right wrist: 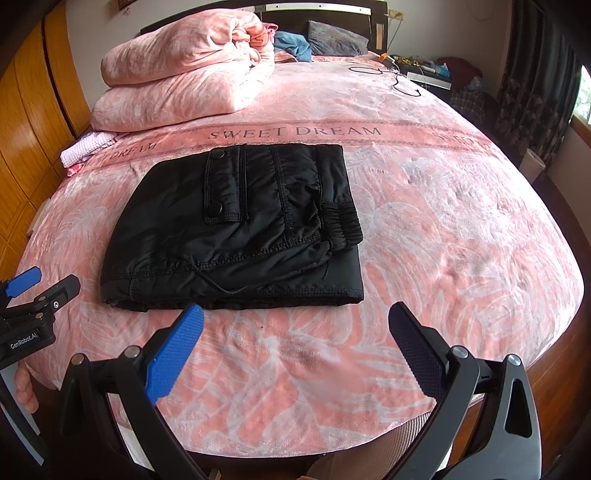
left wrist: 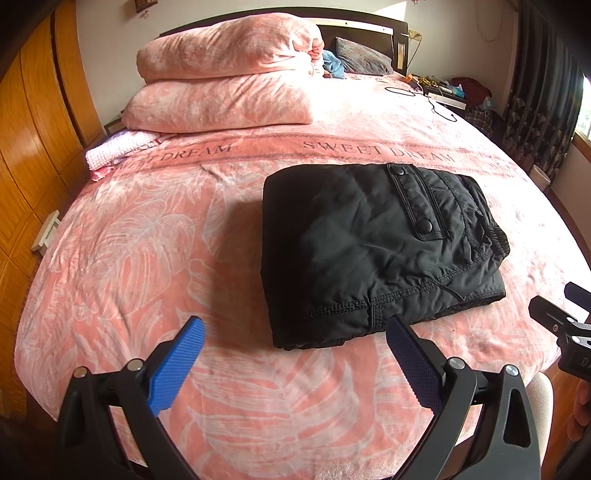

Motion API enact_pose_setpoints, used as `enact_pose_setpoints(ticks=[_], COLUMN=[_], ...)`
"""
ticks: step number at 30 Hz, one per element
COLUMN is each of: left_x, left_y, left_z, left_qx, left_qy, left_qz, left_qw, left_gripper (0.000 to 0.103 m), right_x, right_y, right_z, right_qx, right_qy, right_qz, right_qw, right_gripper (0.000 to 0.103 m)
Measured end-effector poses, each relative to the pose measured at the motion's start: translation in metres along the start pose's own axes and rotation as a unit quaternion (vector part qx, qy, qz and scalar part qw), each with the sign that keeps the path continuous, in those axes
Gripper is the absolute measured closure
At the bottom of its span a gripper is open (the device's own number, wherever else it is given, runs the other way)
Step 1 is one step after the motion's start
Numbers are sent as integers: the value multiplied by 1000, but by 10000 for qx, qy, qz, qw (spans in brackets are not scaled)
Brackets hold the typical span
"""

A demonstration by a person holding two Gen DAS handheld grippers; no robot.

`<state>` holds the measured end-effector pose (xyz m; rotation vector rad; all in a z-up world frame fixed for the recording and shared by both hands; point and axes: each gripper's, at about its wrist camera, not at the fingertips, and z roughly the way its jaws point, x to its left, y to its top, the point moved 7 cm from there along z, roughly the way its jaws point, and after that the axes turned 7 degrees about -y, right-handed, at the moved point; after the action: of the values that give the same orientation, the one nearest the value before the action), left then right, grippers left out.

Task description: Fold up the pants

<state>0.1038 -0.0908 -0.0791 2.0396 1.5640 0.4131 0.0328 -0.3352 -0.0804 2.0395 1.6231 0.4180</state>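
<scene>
Your left gripper (left wrist: 295, 345) hangs low over the near edge of the bed, its blue fingers (left wrist: 177, 365) spread wide apart and holding nothing; the right-hand finger's tip sits just in front of the near hem of the folded pants. Your right gripper (right wrist: 295, 332) is likewise spread and empty, hovering above the pink "SWEET DREAM" bedspread (right wrist: 443, 229) with bare blanket between its fingers.

Just beyond both, the black pants (left wrist: 369, 251) lie folded into a compact, roughly square bundle on the bedspread, snap-flap pocket (right wrist: 221, 192) on top and the elastic waistband (right wrist: 341, 223) peeking out at the right side. From the right wrist view, the bundle sits ahead and to the left. Neither gripper touches it.

Farther back, a folded pink duvet (left wrist: 225, 74) is stacked at the head of the bed on the left, near the dark headboard (left wrist: 362, 31). Wooden wardrobe doors (left wrist: 33, 129) line the left wall.
</scene>
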Motion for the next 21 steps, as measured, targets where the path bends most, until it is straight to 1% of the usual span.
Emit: enact_pose_setpoints(ticks=[21], left_x=[1], left_y=[-1], left_z=[3], left_qx=[64], left_qy=[-30], left_qz=[-4], left_qw=[10000], left_gripper=[4], right_x=[1], right_y=[-3], right_z=[2], right_qx=[44], right_qy=[3], right_qz=[19], right_qw=[10000], right_gripper=[3])
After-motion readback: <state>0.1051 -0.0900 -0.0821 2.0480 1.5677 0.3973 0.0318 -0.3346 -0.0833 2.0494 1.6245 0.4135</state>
